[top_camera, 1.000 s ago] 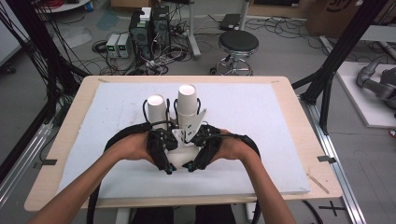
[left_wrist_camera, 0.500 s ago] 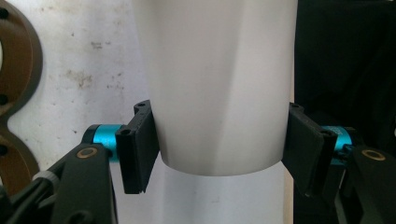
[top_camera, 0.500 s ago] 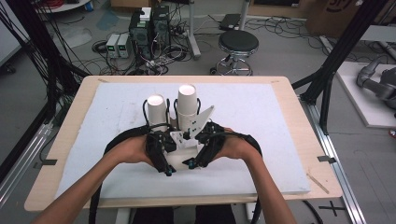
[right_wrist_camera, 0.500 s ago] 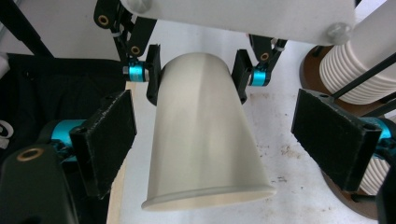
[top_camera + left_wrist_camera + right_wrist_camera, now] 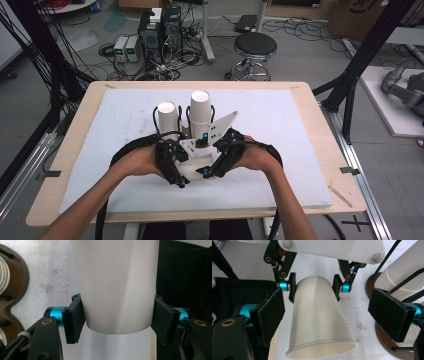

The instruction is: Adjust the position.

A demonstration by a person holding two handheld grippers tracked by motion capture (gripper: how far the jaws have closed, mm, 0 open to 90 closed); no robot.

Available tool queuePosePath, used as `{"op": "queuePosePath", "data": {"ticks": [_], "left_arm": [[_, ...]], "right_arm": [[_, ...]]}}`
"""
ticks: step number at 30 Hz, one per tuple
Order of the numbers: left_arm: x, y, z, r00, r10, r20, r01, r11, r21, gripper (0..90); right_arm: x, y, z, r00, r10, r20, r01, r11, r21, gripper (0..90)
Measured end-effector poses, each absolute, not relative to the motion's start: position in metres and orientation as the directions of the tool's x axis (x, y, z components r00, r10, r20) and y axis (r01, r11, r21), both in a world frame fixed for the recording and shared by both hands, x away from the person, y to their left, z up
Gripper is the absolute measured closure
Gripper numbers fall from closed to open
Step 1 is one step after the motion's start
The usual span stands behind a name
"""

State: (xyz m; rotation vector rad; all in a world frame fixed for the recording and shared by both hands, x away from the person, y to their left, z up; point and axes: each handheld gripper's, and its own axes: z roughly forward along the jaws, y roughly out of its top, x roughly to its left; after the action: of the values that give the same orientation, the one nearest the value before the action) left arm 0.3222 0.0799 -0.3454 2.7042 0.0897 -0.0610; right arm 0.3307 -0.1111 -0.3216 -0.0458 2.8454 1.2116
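Observation:
A white paper cup (image 5: 117, 285) lies level above the white pad, with my left gripper (image 5: 117, 320) shut on its narrow bottom end. In the right gripper view the same cup (image 5: 319, 322) points its open rim toward the camera. My right gripper (image 5: 329, 315) is open, with its pads on either side of the cup's wide end and not touching it. The left pad (image 5: 268, 317) stands close to the cup wall and the right pad stands well off. In the high view both grippers (image 5: 172, 165) (image 5: 220, 160) meet at the table's middle, and the cup (image 5: 197, 167) shows pale between them.
Two upright stacks of white cups (image 5: 167, 120) (image 5: 201, 112) stand in wire holders on brown bases (image 5: 372, 282) just behind the hands. The white pad (image 5: 300, 150) covers the wooden table. Cables loop back from both grippers toward the front edge.
My right gripper has shifted slightly around the cup's wide end. The left gripper and the cup have kept still.

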Motion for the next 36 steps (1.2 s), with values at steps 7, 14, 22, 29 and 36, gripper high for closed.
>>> {"op": "queuePosePath", "data": {"ticks": [7,14,22,29,36], "left_arm": [[0.319,0.086,-0.347,0.995,0.074,-0.065,0.096,-0.885,0.455,34.4],[0.317,0.092,-0.352,0.993,0.095,-0.07,0.117,-0.867,0.484,34.4],[0.316,0.099,-0.358,0.991,0.115,-0.072,0.136,-0.833,0.536,34.4],[0.314,0.109,-0.365,0.989,0.128,-0.075,0.147,-0.782,0.606,34.4],[0.312,0.118,-0.372,0.987,0.141,-0.072,0.153,-0.732,0.664,34.4]], "right_arm": [[0.33,-0.118,-0.322,-0.999,0.0,-0.053,-0.04,0.646,0.762,14.7],[0.328,-0.121,-0.322,-0.998,0.003,-0.059,-0.044,0.624,0.78,14.6],[0.326,-0.128,-0.321,-0.998,0.02,-0.062,-0.038,0.595,0.803,14.7],[0.326,-0.136,-0.323,-0.998,0.042,-0.052,-0.02,0.558,0.829,14.6],[0.326,-0.143,-0.33,-0.997,0.067,-0.036,0.004,0.515,0.857,14.6]]}}
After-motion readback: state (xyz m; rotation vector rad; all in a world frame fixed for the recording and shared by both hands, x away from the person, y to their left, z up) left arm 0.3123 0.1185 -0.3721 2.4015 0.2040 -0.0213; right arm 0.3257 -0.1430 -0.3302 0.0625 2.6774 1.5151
